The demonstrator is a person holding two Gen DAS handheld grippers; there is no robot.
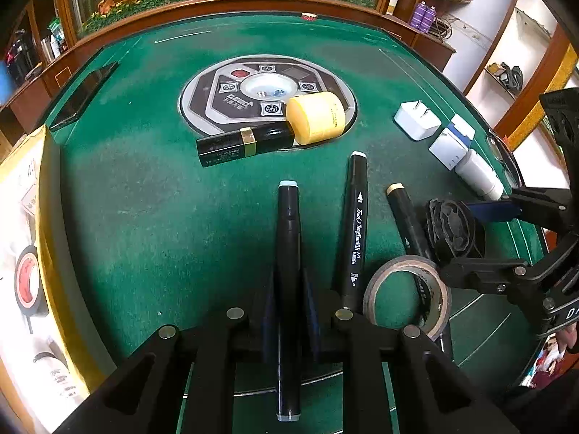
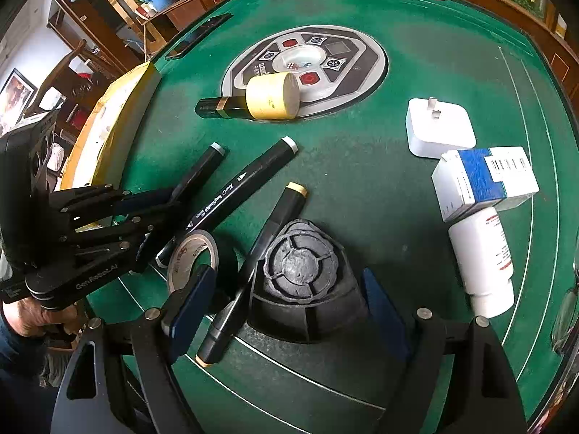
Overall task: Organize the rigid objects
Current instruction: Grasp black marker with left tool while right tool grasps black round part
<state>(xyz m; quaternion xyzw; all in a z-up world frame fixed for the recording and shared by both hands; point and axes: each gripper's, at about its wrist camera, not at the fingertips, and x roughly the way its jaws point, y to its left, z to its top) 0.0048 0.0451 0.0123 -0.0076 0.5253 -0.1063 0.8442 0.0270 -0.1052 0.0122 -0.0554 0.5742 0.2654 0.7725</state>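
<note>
Fingers of the left gripper (image 1: 289, 311) clamped tight on a black marker with a grey-blue cap (image 1: 288, 253), barrel lying along the line between the blue pads, both ends sticking out. Fingers of the right gripper (image 2: 289, 311) spread wide, one on each side of a round black ribbed object (image 2: 302, 275), blue pads apart from its sides, nothing gripped. Both working over a green felt table (image 1: 144, 217).

Just right of the held marker, seen from the left wrist: a second black marker with white lettering (image 1: 354, 231), flat on the felt. Further right, a third marker with a cream cap (image 2: 260, 249), leaning across the front of the ribbed object, one end near the left pad of the right gripper. Between those two markers, close to the front edge, a roll of tape (image 1: 407, 294), lying flat.

Further back, a black lipstick tube with a gold band (image 1: 246, 143), touching a yellow cylinder (image 1: 316, 117) resting partly on the round control panel (image 1: 224, 90) at the middle. On the right side, a white plug adapter (image 2: 439, 130), then a blue-and-white box (image 2: 485, 181) propped over a white bottle (image 2: 483, 264) lying on its side. Along the left edge, a yellow-rimmed box (image 1: 39, 217).
</note>
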